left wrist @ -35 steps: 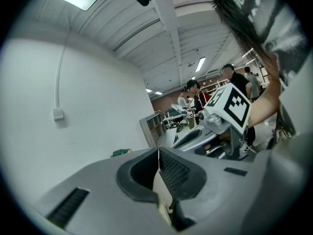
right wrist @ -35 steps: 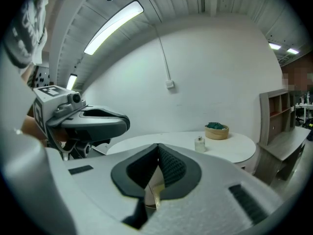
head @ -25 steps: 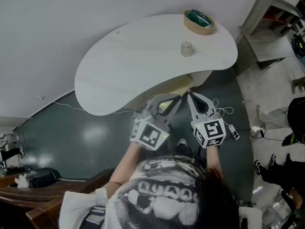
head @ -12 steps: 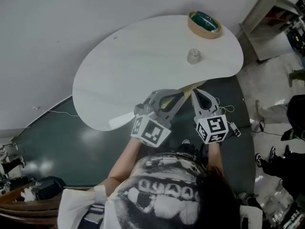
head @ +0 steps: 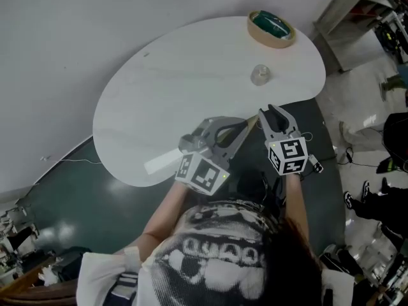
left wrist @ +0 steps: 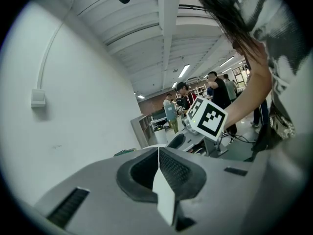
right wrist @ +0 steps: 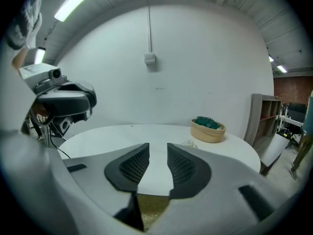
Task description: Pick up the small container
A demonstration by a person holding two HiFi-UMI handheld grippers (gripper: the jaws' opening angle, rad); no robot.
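Note:
The small clear container (head: 259, 75) stands on the white kidney-shaped table (head: 172, 94), toward its far right; the right gripper view shows the container (right wrist: 187, 143) small, beyond the jaws. My right gripper (head: 274, 111) hovers at the table's near edge and points at the container from well short of it. Its jaws have just been opening, and the narrow gap of my right gripper (right wrist: 158, 155) holds nothing. My left gripper (head: 244, 123) lies beside it on the left, over the same edge. Its pads meet in a closed line, so my left gripper (left wrist: 158, 153) is shut and empty.
A round woven basket (head: 271, 29) with something green inside sits at the table's far right end, past the container. A grey shelf unit (head: 357, 11) stands to the right. Cables (head: 312, 164) lie on the dark floor. Several people stand far off in the left gripper view.
Both grippers have moved forward from below the table's near edge to over it. The right jaws, closed before, now stand slightly apart.

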